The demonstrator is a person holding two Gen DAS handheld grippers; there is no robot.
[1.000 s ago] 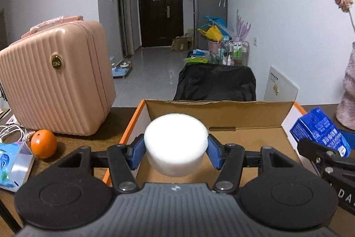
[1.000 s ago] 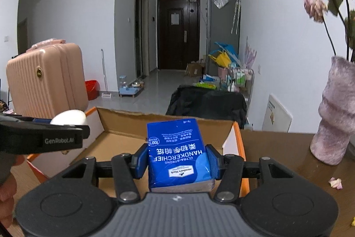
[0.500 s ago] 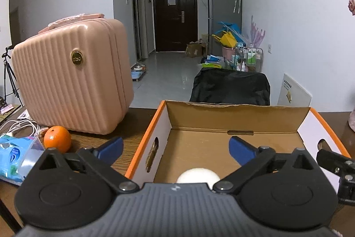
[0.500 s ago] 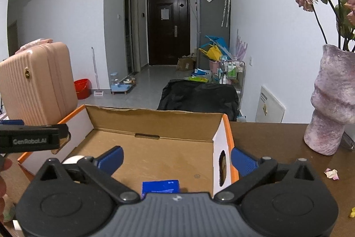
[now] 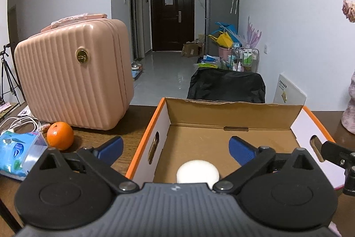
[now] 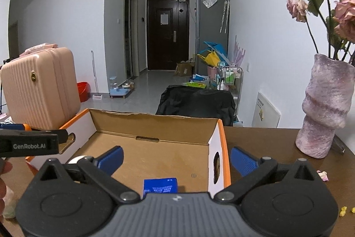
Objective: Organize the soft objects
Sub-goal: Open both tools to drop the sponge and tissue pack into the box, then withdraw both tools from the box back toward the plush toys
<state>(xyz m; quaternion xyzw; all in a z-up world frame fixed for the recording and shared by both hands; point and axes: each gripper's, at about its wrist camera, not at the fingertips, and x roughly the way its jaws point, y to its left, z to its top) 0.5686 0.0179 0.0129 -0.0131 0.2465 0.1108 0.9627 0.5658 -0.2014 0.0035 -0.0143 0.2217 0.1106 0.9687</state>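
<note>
An open cardboard box with orange edges (image 5: 233, 111) (image 6: 155, 123) stands on the dark wooden table. A white round soft pad (image 5: 198, 173) lies on the box floor at its near left. A blue tissue pack (image 6: 160, 185) lies on the floor at the near right. My left gripper (image 5: 175, 148) is open and empty above the pad. My right gripper (image 6: 176, 158) is open and empty above the tissue pack, straddling the box's right wall. The left gripper's side (image 6: 28, 144) shows in the right wrist view.
A pink ribbed suitcase (image 5: 73, 72) stands left of the box. An orange (image 5: 60, 135), a wet-wipes pack (image 5: 16, 153) and white cables (image 5: 20, 121) lie at its foot. A pink vase (image 6: 326, 108) with dried roses stands on the right. Petal bits (image 6: 321, 174) lie near it.
Both grippers opened. The white pad and the blue tissue pack dropped from the jaws onto the box floor. Both grippers then drew back and rose a little.
</note>
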